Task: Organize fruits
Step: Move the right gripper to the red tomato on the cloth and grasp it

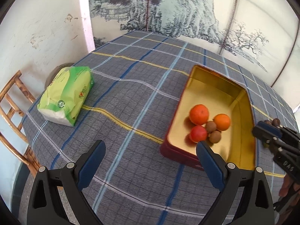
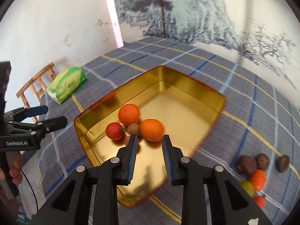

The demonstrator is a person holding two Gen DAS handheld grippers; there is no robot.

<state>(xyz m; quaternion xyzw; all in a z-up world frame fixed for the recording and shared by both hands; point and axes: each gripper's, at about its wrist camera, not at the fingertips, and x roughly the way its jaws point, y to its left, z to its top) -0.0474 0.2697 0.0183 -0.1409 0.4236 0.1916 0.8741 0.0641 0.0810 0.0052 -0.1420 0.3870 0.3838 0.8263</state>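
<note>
Scene: a table [image 1: 131, 97] under a grey plaid cloth, with a painted screen behind it and a wooden chair [image 1: 13, 101] at the far left
Tin: a gold-lined tin [image 2: 187, 112] with a red outside sits right of centre, open at the top
Fruit in tin: two oranges [image 2: 129, 114], one red fruit [image 2: 114, 130] and brown kiwis [image 1: 211, 126] bunched together at the tin's near end, touching one another
Fruit left out: a loose cluster [image 2: 251, 170] on the cloth right of the tin, with brown, orange, yellow-green and red pieces, blurred
Left gripper [image 1: 150, 159]: jaws wide, nothing between them, over bare cloth just left of the tin
Right gripper [image 2: 150, 150]: fingers narrow and empty, above the tin's near end, tips close to the fruit pile
Step in hand: by my reading, a piece has gone into the tin and the right gripper is free for another
Next move: likely swing right to the loose cluster, spread the fingers and close on one piece without knocking its neighbours; round fruit may roll
Pack: a green tissue pack [image 1: 65, 93] at the table's far left, print too small to read
Writing: "GenRobot.AI" on the left gripper's body, seen from the right wrist; letters like "DAS" on the right gripper's body, seen from the left wrist, unclear
Person: fingers [image 2: 16, 170] around the left gripper's handle
</note>
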